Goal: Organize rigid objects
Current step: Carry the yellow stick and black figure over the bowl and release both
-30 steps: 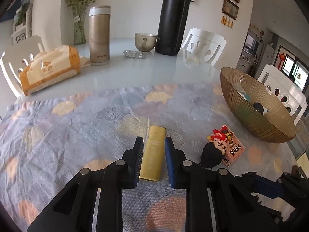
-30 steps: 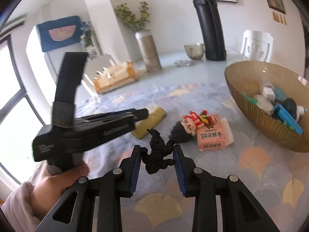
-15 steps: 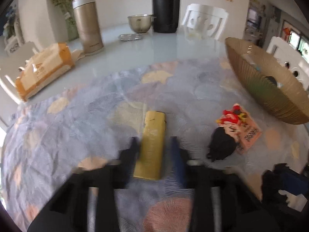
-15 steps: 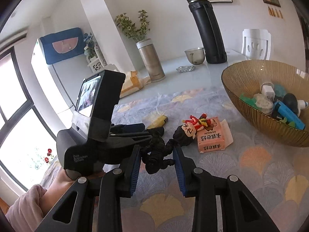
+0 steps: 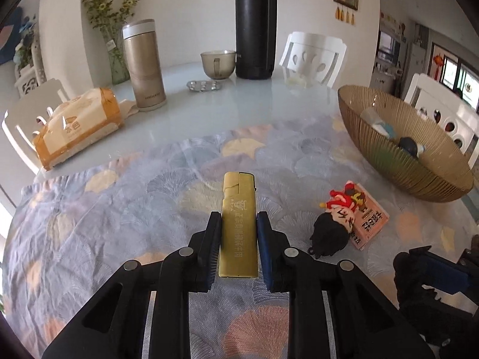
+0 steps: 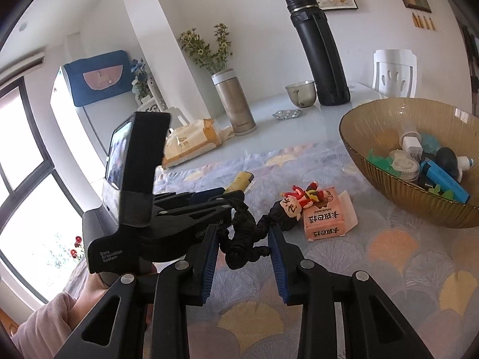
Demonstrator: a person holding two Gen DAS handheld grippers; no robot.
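Observation:
My left gripper (image 5: 238, 224) is shut on a gold lighter (image 5: 238, 215), its far end sticking out past the fingertips. The lighter's tip also shows in the right wrist view (image 6: 241, 181). My right gripper (image 6: 243, 234) is shut on a black figurine (image 6: 244, 236), held just above the cloth. A black-haired doll (image 5: 336, 224) lies against a pink box (image 5: 369, 223) on the patterned cloth, to the right of the lighter. An amber glass bowl (image 6: 374, 164) at the right holds several small items.
At the back of the white table stand a gold thermos (image 5: 143, 65), a tall black flask (image 5: 254, 24), a cup (image 5: 217, 64) and a small metal dish (image 5: 205, 84). A tissue pack (image 5: 74, 122) lies at the left. White chairs surround the table.
My left gripper closed on the gold lighter and lifted it a little. My right gripper kept hold of the black figurine and rose slightly.

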